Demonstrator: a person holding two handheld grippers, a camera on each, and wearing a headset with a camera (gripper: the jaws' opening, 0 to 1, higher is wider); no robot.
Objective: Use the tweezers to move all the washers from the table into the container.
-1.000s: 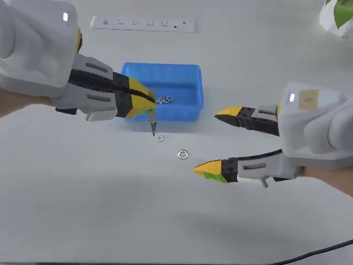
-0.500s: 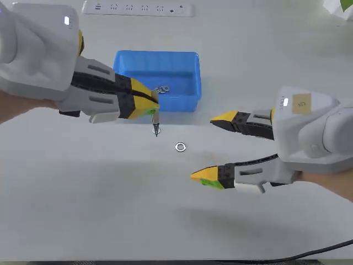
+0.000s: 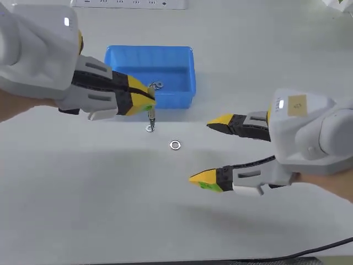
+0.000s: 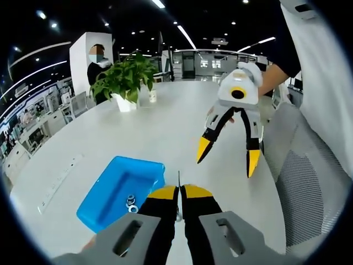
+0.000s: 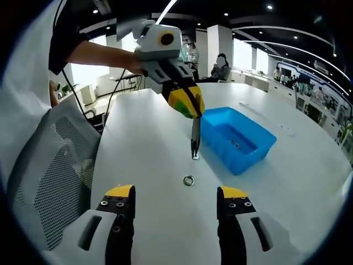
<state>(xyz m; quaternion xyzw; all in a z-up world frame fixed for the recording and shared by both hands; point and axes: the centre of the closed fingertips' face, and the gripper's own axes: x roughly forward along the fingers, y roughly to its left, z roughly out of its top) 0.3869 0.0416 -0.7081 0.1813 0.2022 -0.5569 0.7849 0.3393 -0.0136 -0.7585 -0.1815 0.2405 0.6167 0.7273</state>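
- Left claw (image 3: 149,103), clamped shut on the tweezers (image 3: 151,117), has brought their tips onto one washer (image 3: 149,128); pickup looks imminent.
- Right claw (image 3: 212,152) gapes wide, empty.
- Second washer (image 3: 175,144) waits.

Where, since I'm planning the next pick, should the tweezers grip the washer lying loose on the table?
Probably on its thin ring, with one tweezer tip in the hole and one outside. The washer lies flat on the table, so come steeply from above. Take the rim side facing the left gripper, which holds the tweezers.
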